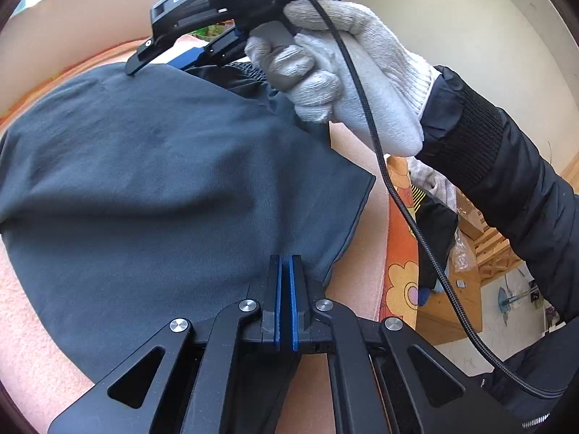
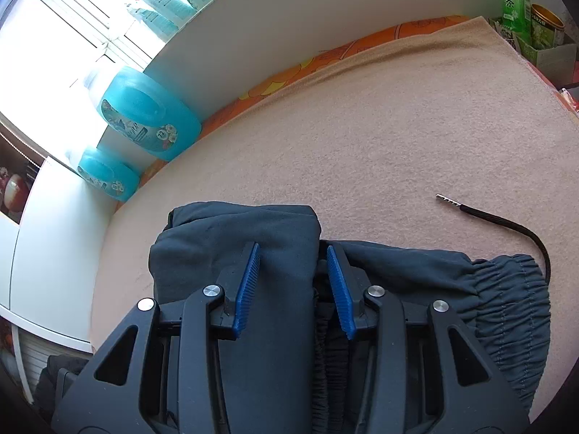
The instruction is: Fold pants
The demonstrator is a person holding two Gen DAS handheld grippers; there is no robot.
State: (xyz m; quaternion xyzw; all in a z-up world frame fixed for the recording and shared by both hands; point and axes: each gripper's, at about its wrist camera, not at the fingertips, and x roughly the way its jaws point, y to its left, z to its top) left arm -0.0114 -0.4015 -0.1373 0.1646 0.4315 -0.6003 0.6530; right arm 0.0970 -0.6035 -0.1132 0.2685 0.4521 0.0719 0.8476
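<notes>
Dark grey-blue pants [image 1: 163, 181] lie folded over on a beige towel [image 1: 29, 325]. My left gripper [image 1: 286, 264] is shut on the near edge of the pants fabric. My right gripper [image 2: 293, 253] is open, its blue pads [image 2: 249, 282] standing on either side of a fold of the pants [image 2: 235, 238] near the gathered elastic waistband [image 2: 506, 303]. The right gripper also shows in the left wrist view [image 1: 202, 54], held by a white-gloved hand [image 1: 343, 72] over the far end of the pants. The black drawstring [image 2: 506, 224] trails onto the towel.
Two turquoise detergent bottles [image 2: 148, 115] stand against the white wall at the towel's far left. Green tea boxes and a tin [image 2: 524, 18] sit at the far right corner. An orange flowered cloth [image 1: 401, 253] lies under the towel. A black cable [image 1: 398, 199] hangs from the right gripper.
</notes>
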